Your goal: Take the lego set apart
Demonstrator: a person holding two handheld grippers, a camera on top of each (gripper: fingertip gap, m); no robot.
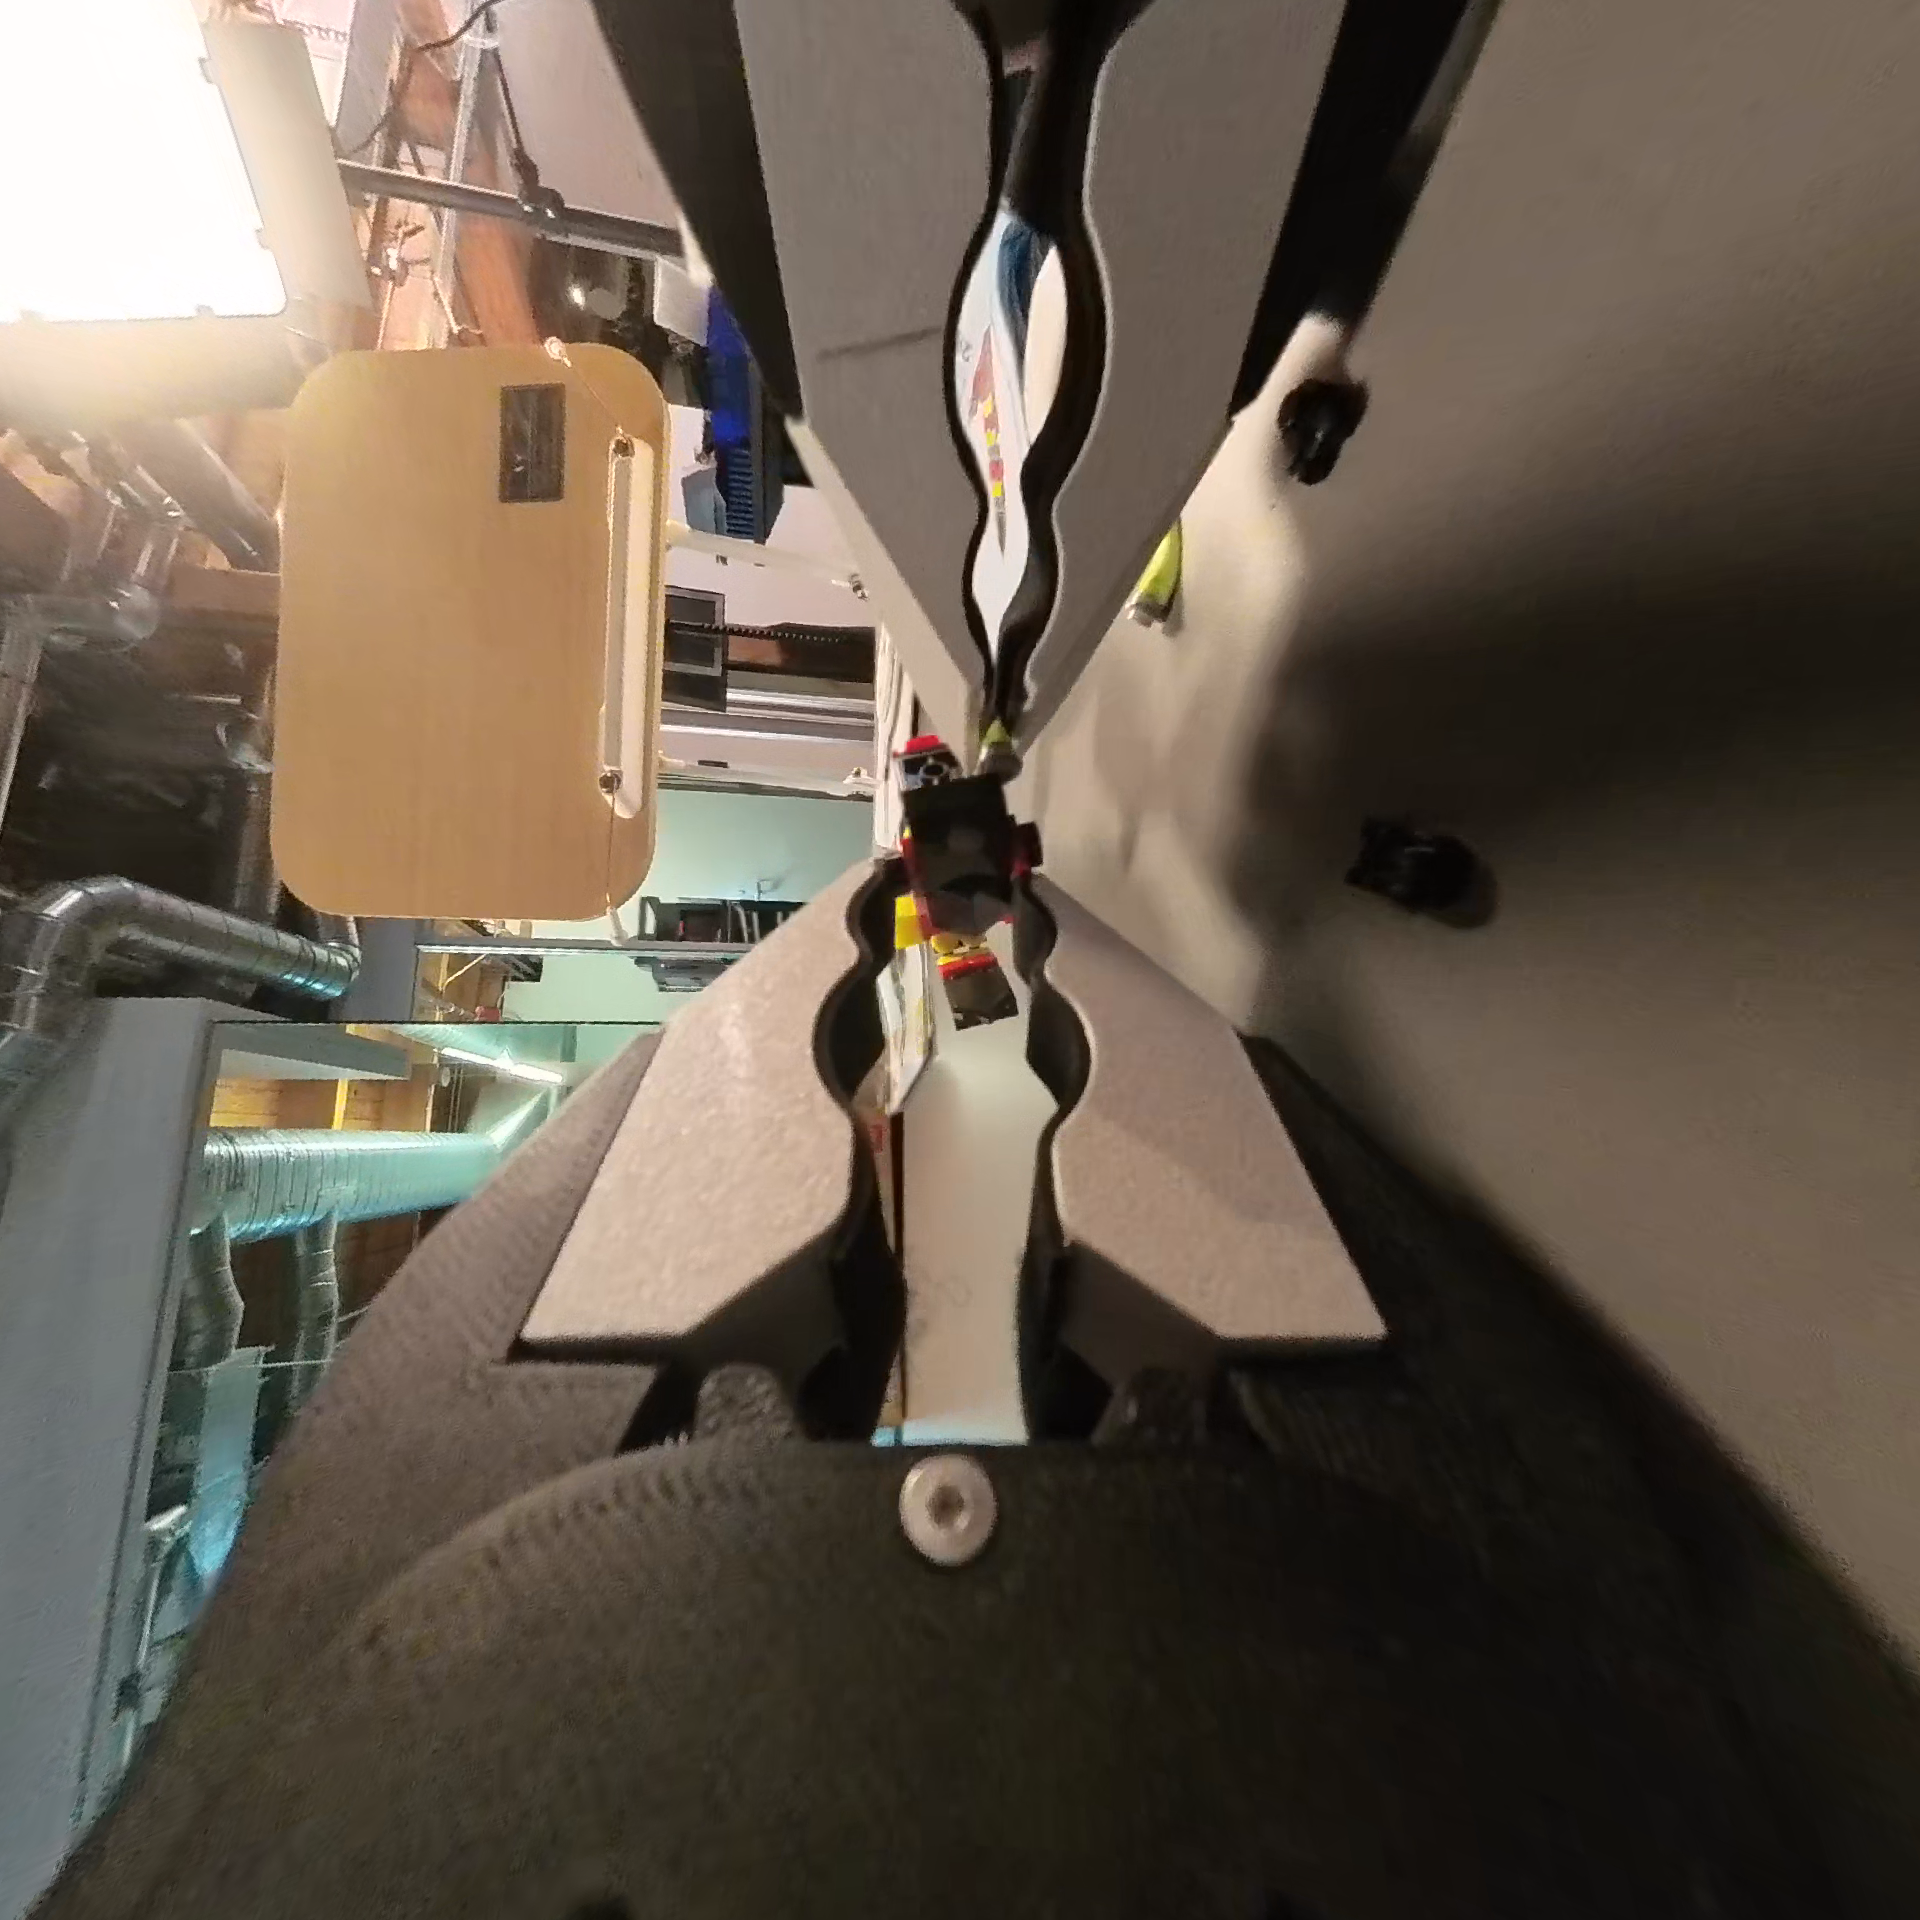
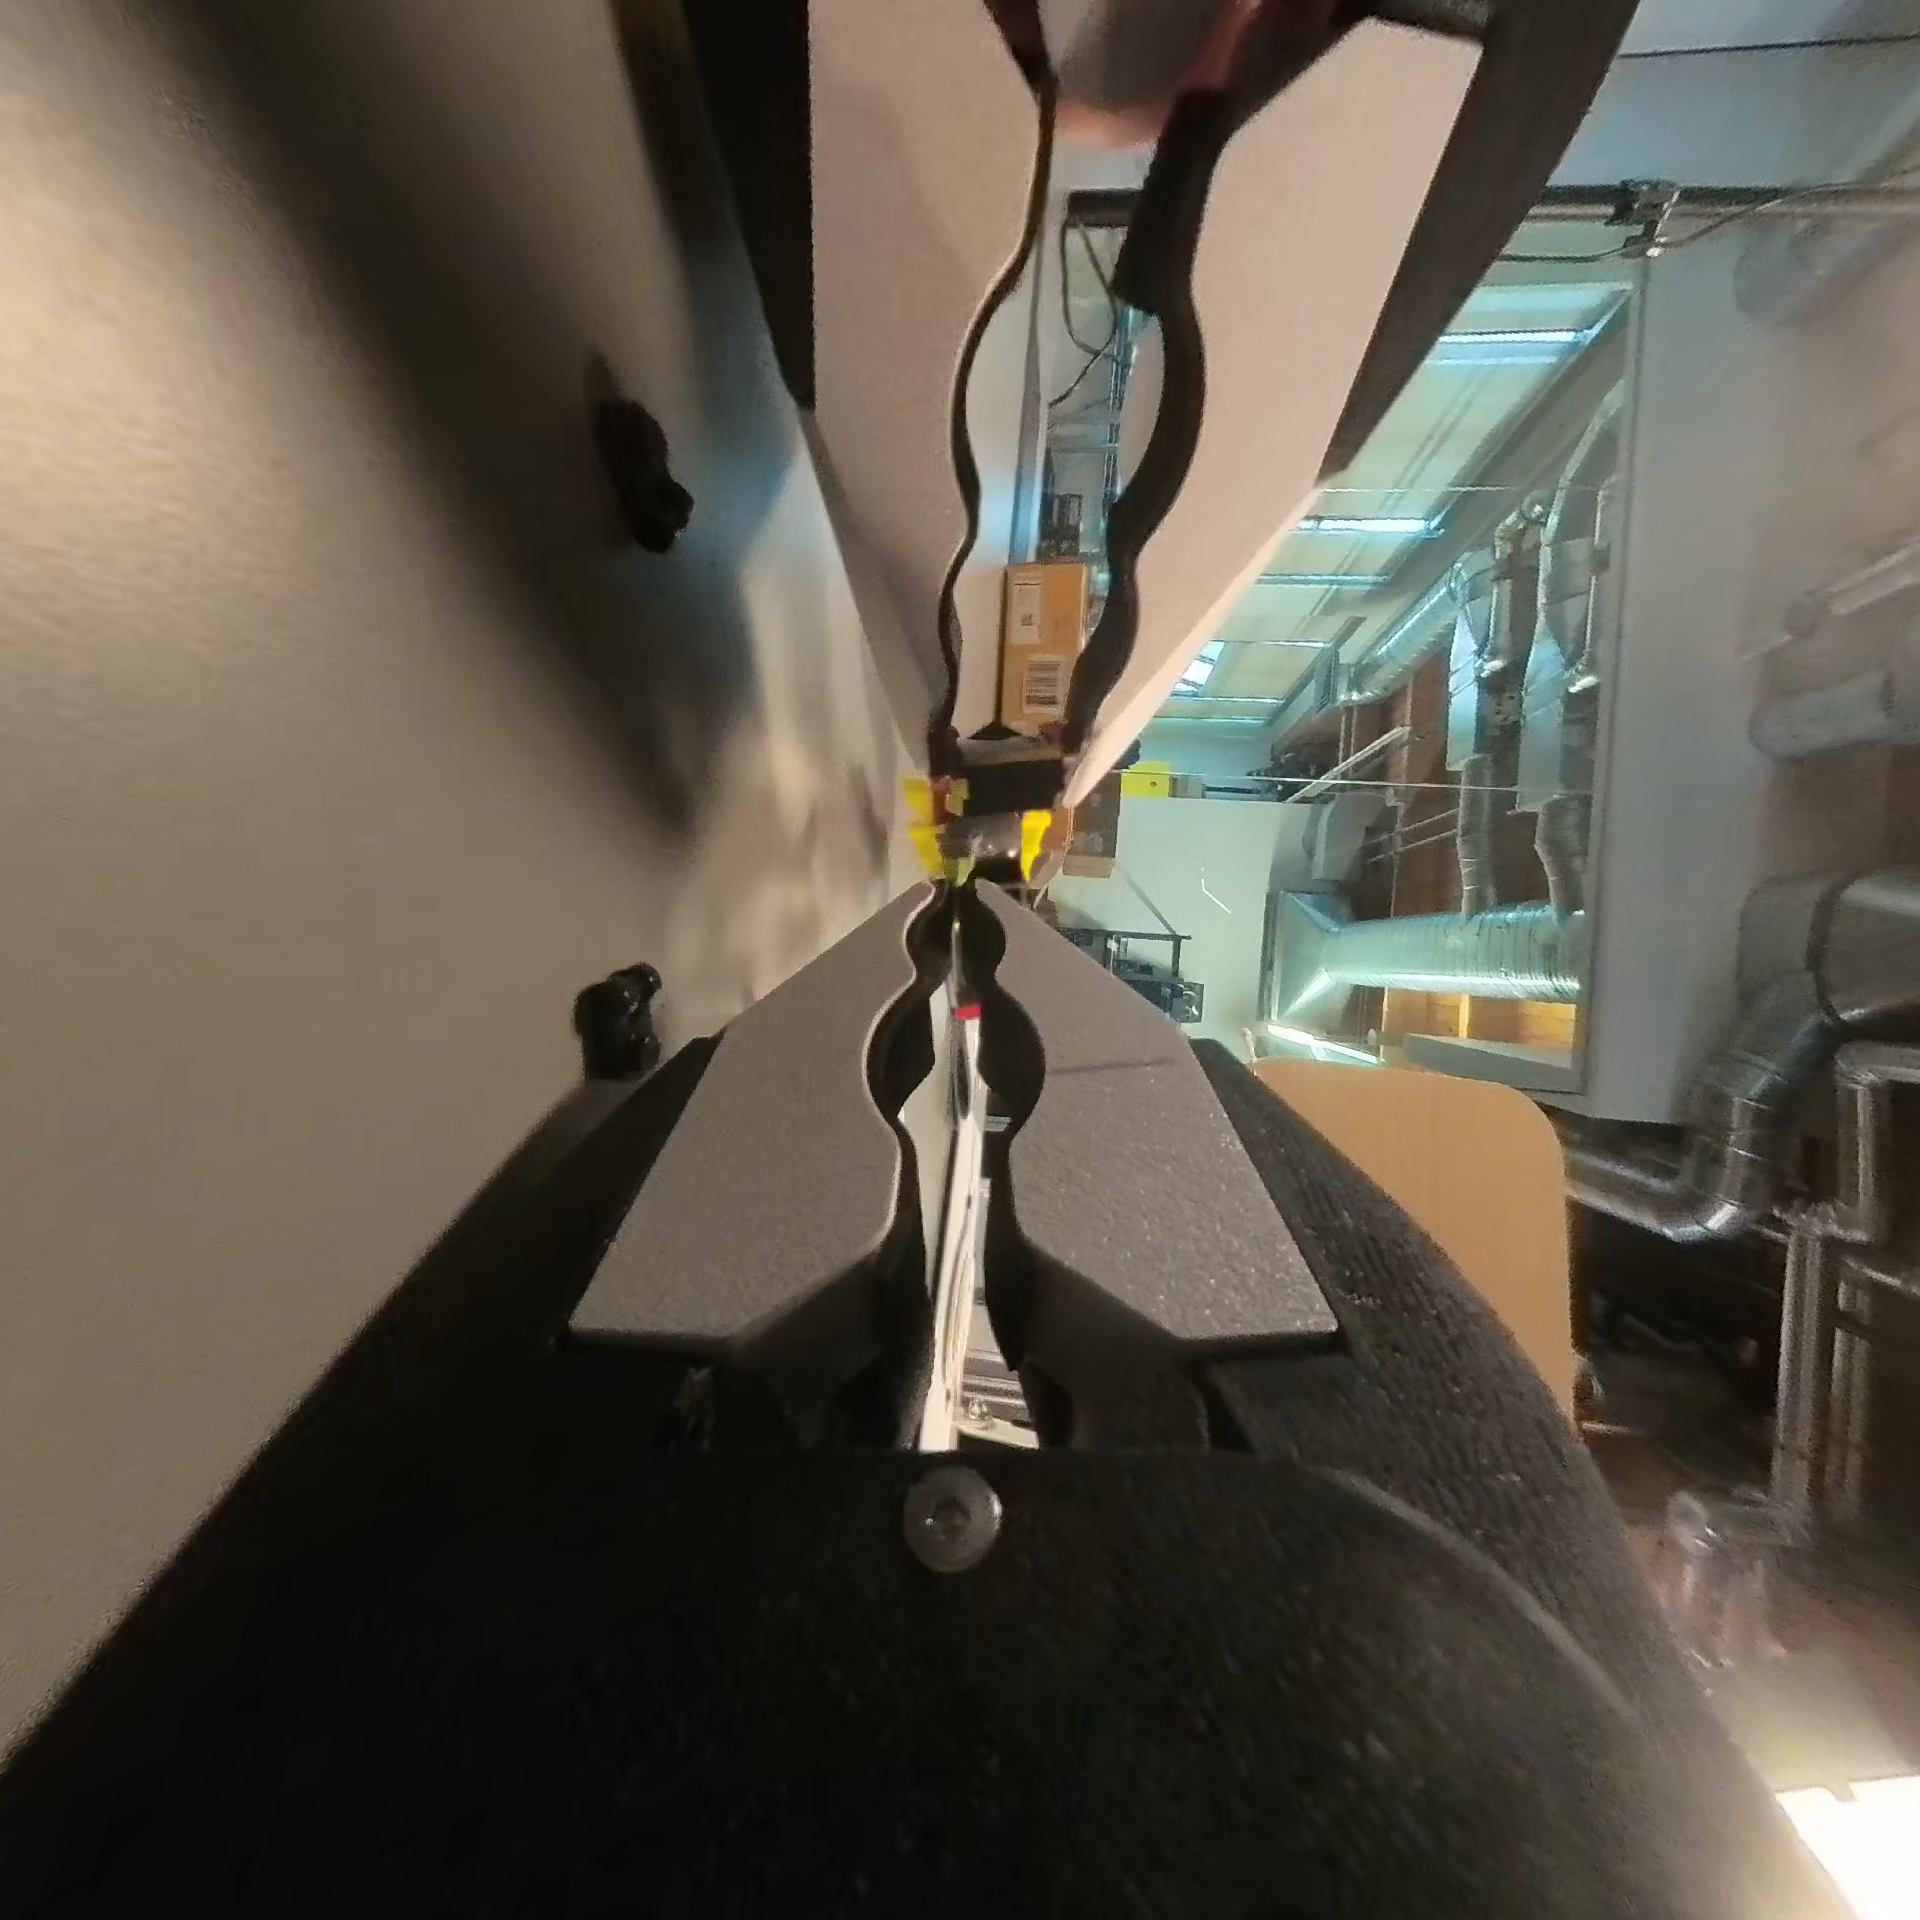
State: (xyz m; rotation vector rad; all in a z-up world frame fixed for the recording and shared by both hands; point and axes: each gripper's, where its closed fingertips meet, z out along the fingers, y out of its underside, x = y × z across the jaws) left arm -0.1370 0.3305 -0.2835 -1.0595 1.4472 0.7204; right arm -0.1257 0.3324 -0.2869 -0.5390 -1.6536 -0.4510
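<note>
Left gripper [image 1: 961, 883], right gripper [image 2: 961, 894]: jaws of both clamp lego set [image 1: 961, 831].

two black lego pieces [image 1: 1418, 868] lie on the grey tabletop [image 1: 1662, 623] beside the hand-held grippers' path.

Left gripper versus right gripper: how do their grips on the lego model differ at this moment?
The left gripper clamps the black and red body of the lego model, its fingertips spread around it. The right gripper pinches a thin yellow-green part at the model's end, its fingertips nearly touching. The left view shows black and red; the right view shows yellow pieces. Both are shut on the same model, tip to tip.
</note>
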